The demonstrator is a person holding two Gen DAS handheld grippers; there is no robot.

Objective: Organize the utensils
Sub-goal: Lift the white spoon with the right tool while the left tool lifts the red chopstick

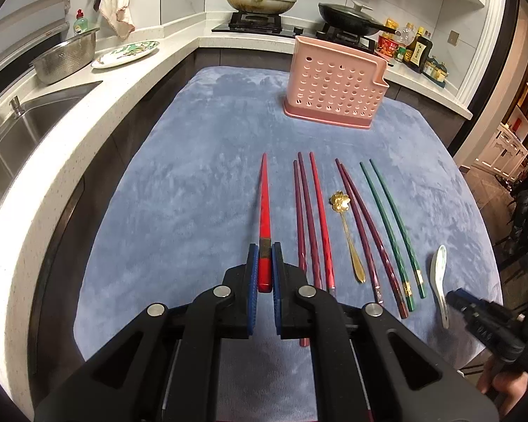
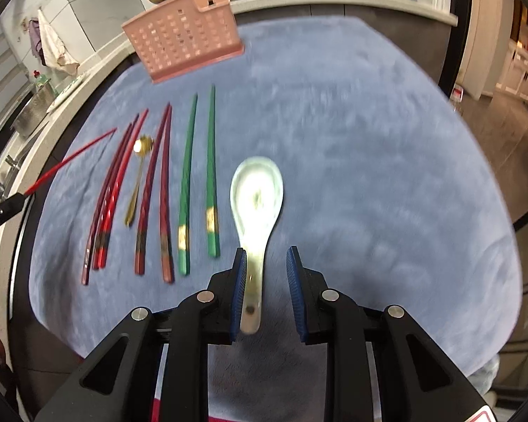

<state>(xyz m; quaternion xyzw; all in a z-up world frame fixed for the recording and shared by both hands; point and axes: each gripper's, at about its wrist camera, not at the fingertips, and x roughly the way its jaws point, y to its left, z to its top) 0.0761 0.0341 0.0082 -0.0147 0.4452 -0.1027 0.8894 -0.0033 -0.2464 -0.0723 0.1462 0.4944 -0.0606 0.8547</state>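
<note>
From my left wrist view, my left hand-held gripper is pinched nearly closed on the thick end of a red chopstick, which points away from me toward the pink utensil holder standing upright at the far side of the blue cloth covering the surface. To the right of the held stick lie three more reddish chopsticks, side by side on the cloth, then a gold spoon with a flower-shaped bowl, a dark red pair, a green pair, and a white ceramic spoon nearest the right edge. My right hand-held gripper shows at the lower right, just beside that spoon's handle.

From my right wrist view, which is somewhat blurred, my right hand-held gripper stands partly open with the white ceramic spoon between its jaws; the handle lies close against the left pad, well clear of the right one, so nothing is gripped. The spoon rests on the blue cloth, bowl pointing away. The green pair lies just to its left, the others beyond. The pink utensil holder stands at the far edge. At the far left, my left hand-held gripper holds the red chopstick above the cloth.
</note>
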